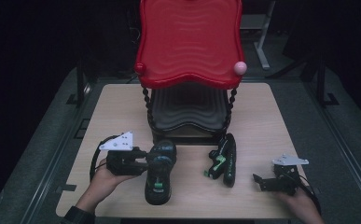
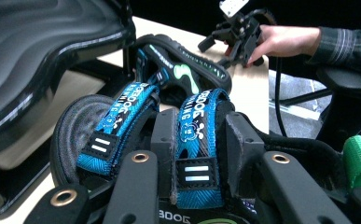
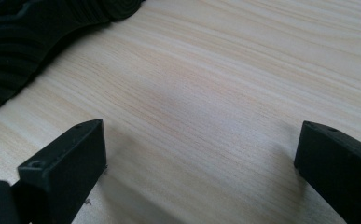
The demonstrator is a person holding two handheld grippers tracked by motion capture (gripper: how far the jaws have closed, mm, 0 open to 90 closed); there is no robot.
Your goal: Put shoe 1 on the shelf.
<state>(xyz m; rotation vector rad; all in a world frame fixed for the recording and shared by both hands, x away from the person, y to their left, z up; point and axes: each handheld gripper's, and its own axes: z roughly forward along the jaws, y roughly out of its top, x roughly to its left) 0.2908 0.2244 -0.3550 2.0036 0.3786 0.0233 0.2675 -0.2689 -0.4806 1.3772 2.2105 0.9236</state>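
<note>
1. The left gripper is clamped across the strap of a black sandal with blue woven straps and green accents, at the front left of the pale wood-grain table.
2. In the left gripper view the jaws pinch the nearer blue strap from both sides. White lettering runs along it, apparently ending in "DOG"; the rest is too bent to read. A skull-like emblem sits under the lettering, and a black tab with two white bars lies lower down.
3. The second blue strap carries the same lettering and the same two-bar tab.
4. On the black edge at the bottom of that view, grey letters read "BDOG".
5. The matching second sandal lies on its side, just right of centre, in front of the black lower shelf of the rack with the glossy red wavy top tray.
6. The right gripper rests at the front right, jaws spread wide over bare table, gripping nothing.
</note>
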